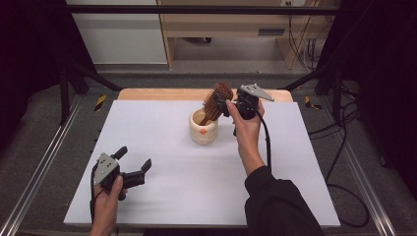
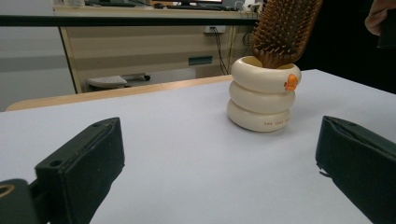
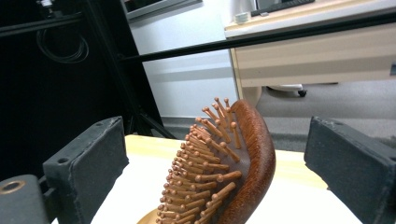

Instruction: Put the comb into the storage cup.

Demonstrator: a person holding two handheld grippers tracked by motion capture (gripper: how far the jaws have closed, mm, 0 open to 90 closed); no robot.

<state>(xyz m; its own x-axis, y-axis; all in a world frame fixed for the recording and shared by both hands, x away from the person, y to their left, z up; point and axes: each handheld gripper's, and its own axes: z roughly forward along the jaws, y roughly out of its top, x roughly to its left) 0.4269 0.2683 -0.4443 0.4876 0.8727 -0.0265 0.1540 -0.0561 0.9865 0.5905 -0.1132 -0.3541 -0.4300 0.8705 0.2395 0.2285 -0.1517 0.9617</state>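
the wooden hairbrush (image 1: 217,101) stands handle-down in the cream ringed cup (image 1: 203,127) near the far middle of the worktop (image 1: 162,132), its long axis leaning up and toward the right tongs (image 1: 222,104). those tongs sit level with the brush head, jaws spread wide to either side of it, pads clear of the wood in the right gripper view, so the brush rests on the cup alone. the way out looks to be straight back from the bristles. the left tongs (image 1: 134,162) lie well apart at the near left, open and empty, aimed at the cup.
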